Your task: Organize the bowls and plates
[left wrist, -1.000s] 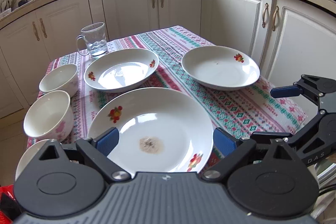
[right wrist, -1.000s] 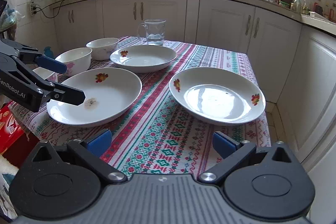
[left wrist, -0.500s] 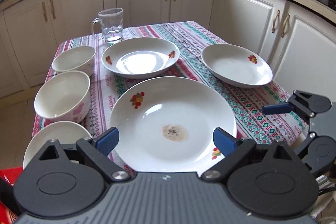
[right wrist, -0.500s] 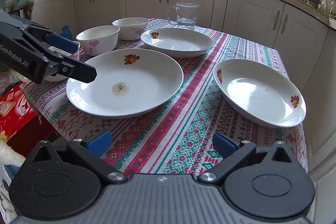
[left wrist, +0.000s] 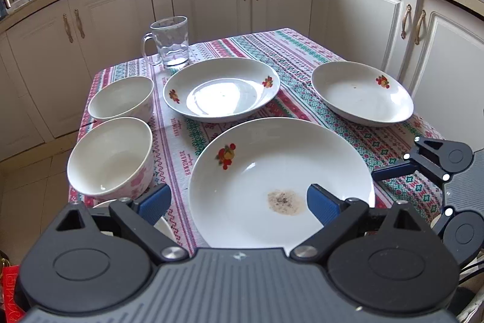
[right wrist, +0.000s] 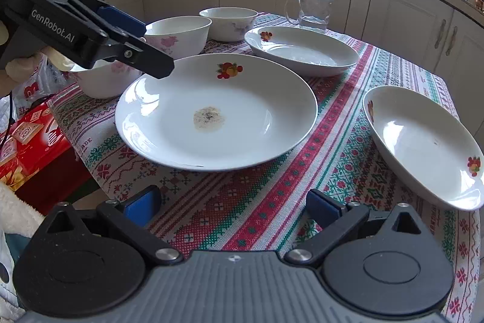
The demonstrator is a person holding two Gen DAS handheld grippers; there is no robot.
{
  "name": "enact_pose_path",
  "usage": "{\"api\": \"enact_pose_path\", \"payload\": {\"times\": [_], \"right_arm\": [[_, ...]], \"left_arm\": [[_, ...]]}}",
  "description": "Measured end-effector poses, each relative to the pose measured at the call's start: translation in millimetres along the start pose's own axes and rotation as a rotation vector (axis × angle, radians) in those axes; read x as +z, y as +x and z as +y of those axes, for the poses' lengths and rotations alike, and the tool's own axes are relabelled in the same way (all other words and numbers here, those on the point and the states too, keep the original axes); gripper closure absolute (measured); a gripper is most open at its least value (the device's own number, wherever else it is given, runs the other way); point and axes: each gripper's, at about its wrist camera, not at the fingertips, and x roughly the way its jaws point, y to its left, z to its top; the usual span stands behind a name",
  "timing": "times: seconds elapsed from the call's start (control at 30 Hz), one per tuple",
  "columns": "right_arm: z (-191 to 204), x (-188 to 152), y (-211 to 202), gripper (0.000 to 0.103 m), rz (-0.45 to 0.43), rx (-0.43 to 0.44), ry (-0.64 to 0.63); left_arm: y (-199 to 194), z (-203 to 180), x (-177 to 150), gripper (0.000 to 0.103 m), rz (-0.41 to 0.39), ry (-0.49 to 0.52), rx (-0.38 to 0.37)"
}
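White glazed china on a striped cross-stitch cloth over the table (right wrist: 257, 211): one large plate (left wrist: 281, 177) with a brown residue patch at its centre, nearest the viewer; two smaller deep plates, one far centre (left wrist: 222, 88), one at right (left wrist: 361, 94); two bowls at left, near (left wrist: 110, 156) and far (left wrist: 122, 99), with a third rim partly hidden below; a glass mug (left wrist: 169, 41) at the far side. Left claw (left wrist: 239, 202): spread wide, empty, poised over the large plate's near-left rim, not touching. Right claw (right wrist: 233, 205): spread, empty, above bare cloth just near of that plate, the right-hand deep plate (right wrist: 423, 144) off to its right. Handling note, as judgement: take a plate by its rim with one pad under the lip, lift level, and stack smaller onto larger; keep the two claws apart.
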Motion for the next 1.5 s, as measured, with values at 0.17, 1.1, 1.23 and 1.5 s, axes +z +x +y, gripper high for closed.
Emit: {"api": "enact_pose_path", "payload": {"times": [0.17,1.1,1.23,1.5], "right_arm": [[-1,-1,3,0.000,-0.026,0.003,-0.007],[5,6,13,0.000,-0.061,0.068,-0.064],[4,8,15,0.000,-0.064,0.068,-0.064],[4,8,16,0.000,-0.085,0.051,-0.053]], "left_arm": [[9,5,6,0.007,0.025,-0.017,-0.046],[80,27,48,0.009,0.237,0.058,-0.164],[87,29,51,0.009,0.267,0.060,-0.179],[97,29,52,0.023,0.321,0.078,-0.207]]}}
